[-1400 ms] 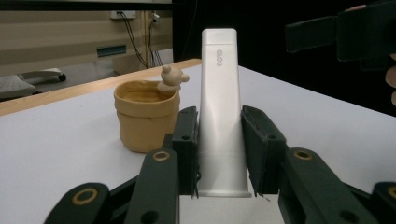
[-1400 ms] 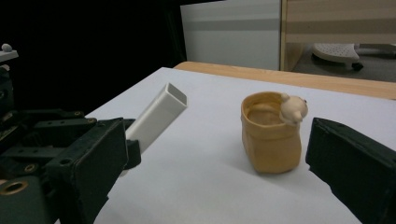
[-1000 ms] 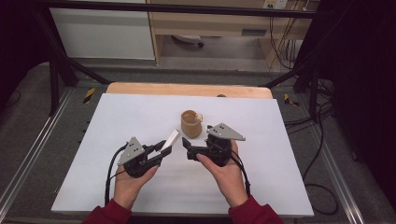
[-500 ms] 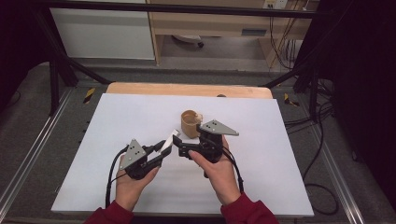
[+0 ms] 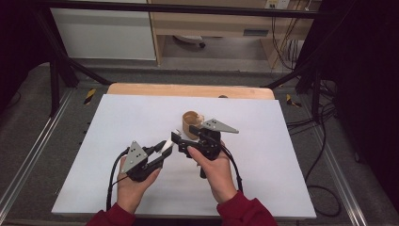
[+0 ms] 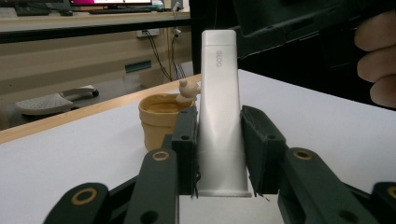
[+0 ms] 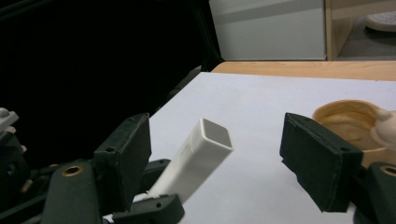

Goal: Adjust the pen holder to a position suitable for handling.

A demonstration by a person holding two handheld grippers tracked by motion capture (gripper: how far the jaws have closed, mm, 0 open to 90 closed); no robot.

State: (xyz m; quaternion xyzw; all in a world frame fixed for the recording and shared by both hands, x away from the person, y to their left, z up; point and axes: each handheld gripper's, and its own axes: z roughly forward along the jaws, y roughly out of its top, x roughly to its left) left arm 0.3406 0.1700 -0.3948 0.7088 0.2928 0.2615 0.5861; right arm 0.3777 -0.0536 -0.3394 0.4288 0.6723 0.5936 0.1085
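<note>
Left gripper (image 5: 162, 149) clamping a white tube (image 6: 220, 116) above the white table (image 5: 282, 179), tube's end poking between the right gripper (image 7: 215, 154)'s jaws; those jaws closing in, not yet touching it; tan cup (image 5: 191, 122) sitting just behind.

Count, high view:
- Tongs: two, left tongs (image 5: 165, 149) and right tongs (image 5: 181, 143).
- Hands: two, one on each pair of tongs.
- White tube (image 6: 220, 112): one.
- Tan pot-shaped cup (image 5: 190, 123): one, a small figure on its rim.
- White counter (image 5: 282, 169): one.
</note>
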